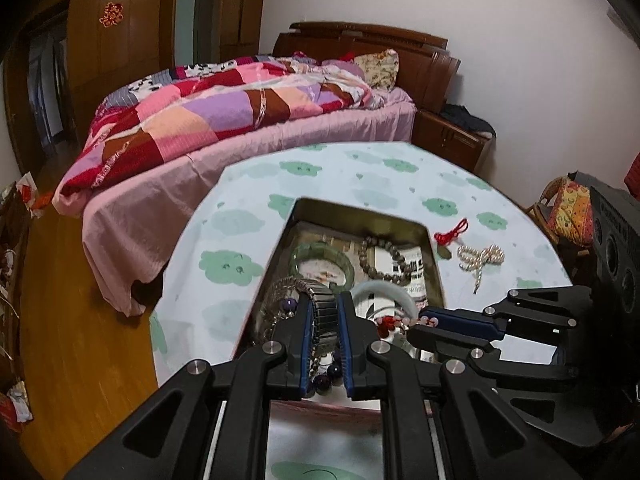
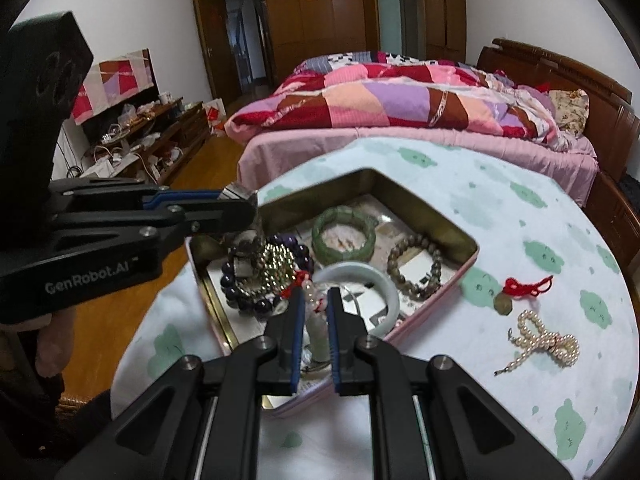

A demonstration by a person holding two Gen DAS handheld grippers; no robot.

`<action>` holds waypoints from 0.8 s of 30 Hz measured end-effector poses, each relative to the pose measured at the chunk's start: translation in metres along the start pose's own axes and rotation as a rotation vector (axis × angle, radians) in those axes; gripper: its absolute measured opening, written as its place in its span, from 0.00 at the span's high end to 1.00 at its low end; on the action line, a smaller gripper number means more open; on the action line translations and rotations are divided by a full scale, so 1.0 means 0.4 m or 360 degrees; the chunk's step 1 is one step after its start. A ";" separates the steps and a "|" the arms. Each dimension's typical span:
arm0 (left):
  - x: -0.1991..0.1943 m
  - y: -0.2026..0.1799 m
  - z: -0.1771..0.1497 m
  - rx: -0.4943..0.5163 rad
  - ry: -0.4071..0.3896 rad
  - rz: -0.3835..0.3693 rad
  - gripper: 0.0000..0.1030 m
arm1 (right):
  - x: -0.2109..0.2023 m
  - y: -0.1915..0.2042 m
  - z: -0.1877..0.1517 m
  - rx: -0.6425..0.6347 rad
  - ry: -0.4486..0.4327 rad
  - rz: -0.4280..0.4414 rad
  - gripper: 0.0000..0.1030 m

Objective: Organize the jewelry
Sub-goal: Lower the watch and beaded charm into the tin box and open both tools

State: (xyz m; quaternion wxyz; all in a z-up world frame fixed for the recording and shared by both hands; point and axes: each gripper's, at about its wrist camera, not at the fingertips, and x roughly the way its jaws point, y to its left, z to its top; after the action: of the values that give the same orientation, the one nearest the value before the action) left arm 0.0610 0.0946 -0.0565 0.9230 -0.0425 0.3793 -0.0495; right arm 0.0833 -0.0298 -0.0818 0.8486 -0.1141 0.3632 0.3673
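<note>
An open metal tin (image 1: 434,256) (image 2: 472,246) on the round table holds a green bracelet (image 1: 322,258) (image 2: 344,238), a brown bead bracelet (image 1: 382,258) (image 2: 416,266), a pale jade bangle (image 2: 360,280), and purple beads (image 2: 240,296). My left gripper (image 1: 324,300) is shut on a silver stretch watch band (image 1: 323,312) over the tin's left end; it also shows in the right wrist view (image 2: 240,200). My right gripper (image 2: 314,300) is shut on a pale bead string with red knot (image 2: 314,308) above the tin's near side. A pearl necklace (image 1: 480,258) (image 2: 548,344) and a red-cord pendant (image 1: 450,236) (image 2: 520,290) lie on the cloth.
The table wears a white cloth with green clouds (image 1: 360,172) (image 2: 520,208). A bed with a patchwork quilt (image 1: 224,112) (image 2: 400,100) stands beyond it. A cluttered low cabinet (image 2: 140,140) lines the left wall. Wooden floor (image 1: 80,320) lies left of the table.
</note>
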 end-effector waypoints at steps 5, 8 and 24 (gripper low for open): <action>0.013 0.001 -0.009 0.0020 0.0021 0.0045 0.89 | 0.003 0.001 -0.010 -0.0006 0.0027 -0.0021 0.87; 0.017 0.005 -0.011 0.0019 0.0035 0.0058 0.89 | 0.002 0.002 -0.011 -0.0015 0.0031 -0.0039 0.87; 0.018 0.012 -0.012 0.0033 0.0053 0.0131 0.46 | -0.009 -0.008 -0.016 0.0001 0.0018 -0.0071 0.65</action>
State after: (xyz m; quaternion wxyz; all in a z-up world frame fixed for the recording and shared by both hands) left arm 0.0631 0.0982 -0.0655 0.9181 -0.0164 0.3956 -0.0160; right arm 0.0803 -0.0372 -0.0840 0.8546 -0.1240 0.3653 0.3476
